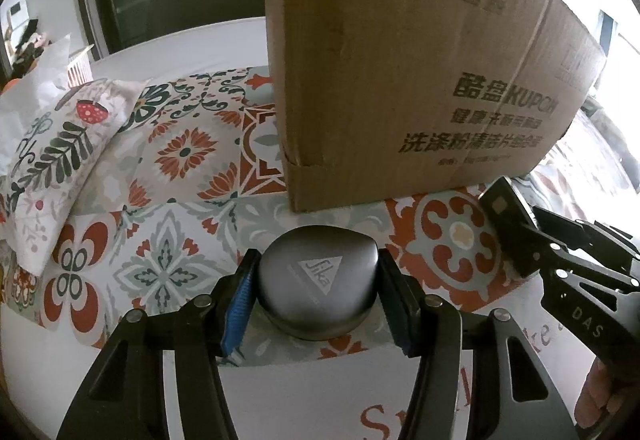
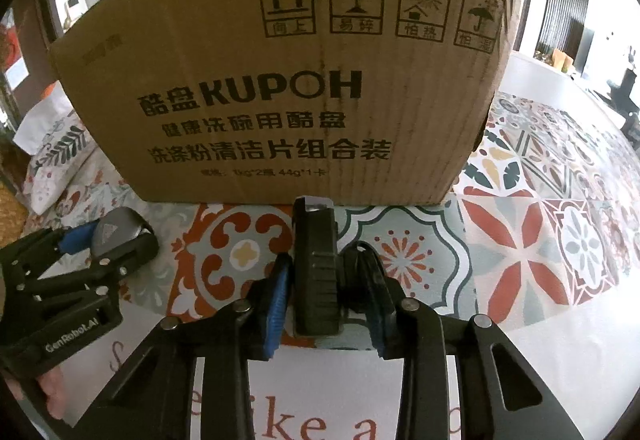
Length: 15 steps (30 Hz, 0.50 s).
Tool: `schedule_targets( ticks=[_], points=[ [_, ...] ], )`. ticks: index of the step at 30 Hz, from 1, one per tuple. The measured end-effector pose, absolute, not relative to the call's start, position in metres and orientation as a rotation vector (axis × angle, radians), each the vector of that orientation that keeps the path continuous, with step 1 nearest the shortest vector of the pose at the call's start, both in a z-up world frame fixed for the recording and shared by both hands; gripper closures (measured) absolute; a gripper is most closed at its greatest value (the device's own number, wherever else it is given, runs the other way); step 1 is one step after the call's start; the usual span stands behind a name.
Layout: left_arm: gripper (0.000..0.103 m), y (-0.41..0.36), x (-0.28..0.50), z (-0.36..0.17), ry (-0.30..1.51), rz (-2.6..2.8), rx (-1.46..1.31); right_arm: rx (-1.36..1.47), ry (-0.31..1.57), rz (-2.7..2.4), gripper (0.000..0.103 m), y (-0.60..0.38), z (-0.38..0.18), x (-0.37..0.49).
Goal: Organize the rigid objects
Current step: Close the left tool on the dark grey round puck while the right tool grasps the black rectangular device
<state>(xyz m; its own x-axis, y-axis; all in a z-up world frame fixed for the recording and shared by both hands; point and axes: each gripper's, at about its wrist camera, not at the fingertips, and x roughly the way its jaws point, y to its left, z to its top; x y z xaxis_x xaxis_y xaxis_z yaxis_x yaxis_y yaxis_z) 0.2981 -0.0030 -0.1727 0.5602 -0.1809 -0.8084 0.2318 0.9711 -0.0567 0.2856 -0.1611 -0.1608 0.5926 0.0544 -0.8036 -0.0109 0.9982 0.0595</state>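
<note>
At lower centre of each wrist view, your left gripper (image 1: 316,296) clamps the grey case (image 1: 316,280); your right gripper (image 2: 324,304) clamps the black block (image 2: 315,272) below the cardboard box (image 2: 280,80).

case (image 1: 316,280) and block (image 2: 316,272) side by side on the cloth (image 2: 520,240) before the box (image 2: 280,80)

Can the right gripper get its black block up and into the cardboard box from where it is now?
Probably yes. The right gripper is shut on the black block just in front of the cardboard box, with nothing between them. The near wall stands tall, though, and the box's opening is out of view, so it must lift over the rim.
</note>
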Motion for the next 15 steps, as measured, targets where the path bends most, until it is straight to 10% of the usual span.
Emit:
schedule_targets(
  ticks=[15],
  points=[
    [0.047,-0.005,0.272,-0.157,0.915,-0.250,0.028,0.118,0.901,0.043,0.069,-0.185,-0.152,0.259]
  ],
)
